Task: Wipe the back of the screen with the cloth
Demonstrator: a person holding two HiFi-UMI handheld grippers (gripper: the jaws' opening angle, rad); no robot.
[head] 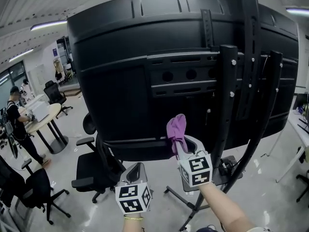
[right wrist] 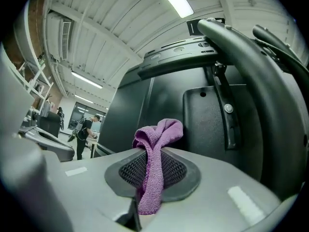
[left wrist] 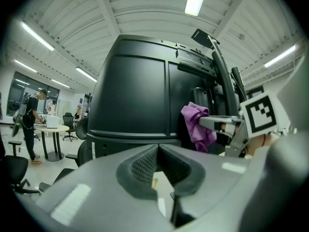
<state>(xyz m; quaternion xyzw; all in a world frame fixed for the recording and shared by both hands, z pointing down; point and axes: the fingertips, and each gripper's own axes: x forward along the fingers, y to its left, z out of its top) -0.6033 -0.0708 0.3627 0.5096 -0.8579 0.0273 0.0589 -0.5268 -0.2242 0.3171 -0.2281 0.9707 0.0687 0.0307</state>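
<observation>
The black back of a large screen (head: 145, 47) fills the head view, mounted on a black stand (head: 225, 105). My right gripper (head: 179, 146) is shut on a purple cloth (head: 176, 128), and the bunched cloth is up against the lower part of the screen's back, just left of the stand's pole. In the right gripper view the cloth (right wrist: 155, 144) hangs pinched between the pads, with the screen (right wrist: 203, 115) close behind. My left gripper (head: 136, 170) hangs lower and to the left, shut and holding nothing. The left gripper view shows the cloth (left wrist: 198, 124) against the screen (left wrist: 135, 95).
A black office chair (head: 94, 170) stands under the screen's left corner. Farther left there is a round table (head: 46, 117) and a person (head: 17, 124) beside it. A white desk edge (head: 299, 129) is at the right. The stand's legs (head: 193, 202) spread over the floor below.
</observation>
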